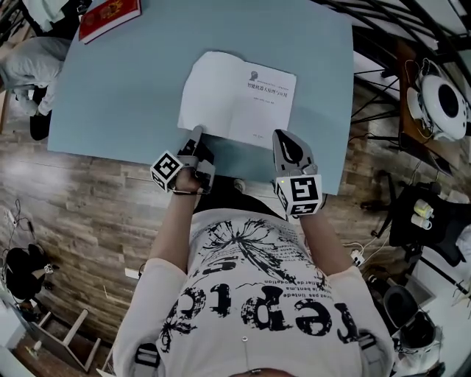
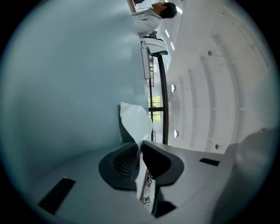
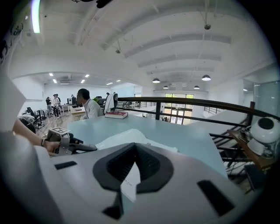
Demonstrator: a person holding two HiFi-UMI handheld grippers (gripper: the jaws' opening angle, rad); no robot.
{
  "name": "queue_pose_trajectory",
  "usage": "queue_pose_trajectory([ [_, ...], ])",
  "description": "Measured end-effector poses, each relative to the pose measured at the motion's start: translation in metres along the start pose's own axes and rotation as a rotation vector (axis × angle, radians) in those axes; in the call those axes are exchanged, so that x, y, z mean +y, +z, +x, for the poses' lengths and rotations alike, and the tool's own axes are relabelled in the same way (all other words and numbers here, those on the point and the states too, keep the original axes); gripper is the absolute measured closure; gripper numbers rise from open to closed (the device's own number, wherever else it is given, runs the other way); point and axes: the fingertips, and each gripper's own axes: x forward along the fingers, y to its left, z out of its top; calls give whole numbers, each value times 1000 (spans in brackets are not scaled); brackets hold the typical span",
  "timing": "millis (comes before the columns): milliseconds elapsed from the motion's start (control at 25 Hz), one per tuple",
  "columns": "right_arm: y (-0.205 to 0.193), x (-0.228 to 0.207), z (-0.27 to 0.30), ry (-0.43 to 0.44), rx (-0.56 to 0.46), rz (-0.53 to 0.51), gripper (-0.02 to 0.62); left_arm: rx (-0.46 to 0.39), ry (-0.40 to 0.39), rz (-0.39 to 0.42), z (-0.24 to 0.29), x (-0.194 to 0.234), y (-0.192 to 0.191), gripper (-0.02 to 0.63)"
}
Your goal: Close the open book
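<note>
A pale blue rectangular counter [image 1: 132, 88] carried an open white-paged book [image 1: 235, 96], which lay spread flat near the person's edge, printed side up. A closed red hardcover book [image 1: 109, 18] sat well apart from it at the far left corner.

The left gripper [image 1: 196, 135] met the near left corner of the open book. It was turned on its side, so in the left gripper view the counter filled the left of the frame like a wall. There its jaws stood almost together, pinching the edge of a white page [image 2: 136, 120] that ran up between the dark ribbed pads [image 2: 124, 162] and curled beyond their tips.

The right gripper [image 1: 282, 137] pointed at the book's near right corner, its tips at the page edge. In the right gripper view its jaws were drawn together at the tips, and a strip of printed white page showed in the slit between the pads. Whether they pinched that page could not be told.

Beyond the counter a black metal railing [image 3: 197, 103] crossed the room.
</note>
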Motion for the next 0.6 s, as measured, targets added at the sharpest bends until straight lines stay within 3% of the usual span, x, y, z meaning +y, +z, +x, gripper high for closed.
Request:
queue_pose_trajectory([
  [120,-1,-3,-4,-10,0,3,584,-17,-13,-16,-3,-2,1,569],
  [280,-4,-6,-12,-21,2,7,584,3,-70,31,-6,-21,-5,581],
  [480,-4,-10,-22,-43,-9,18,584,75,-103,171,-9,-45,-18,584],
  [600,-3,-10,-32,-62,-26,19,584,128,-114,302,-9,-61,-30,584],
])
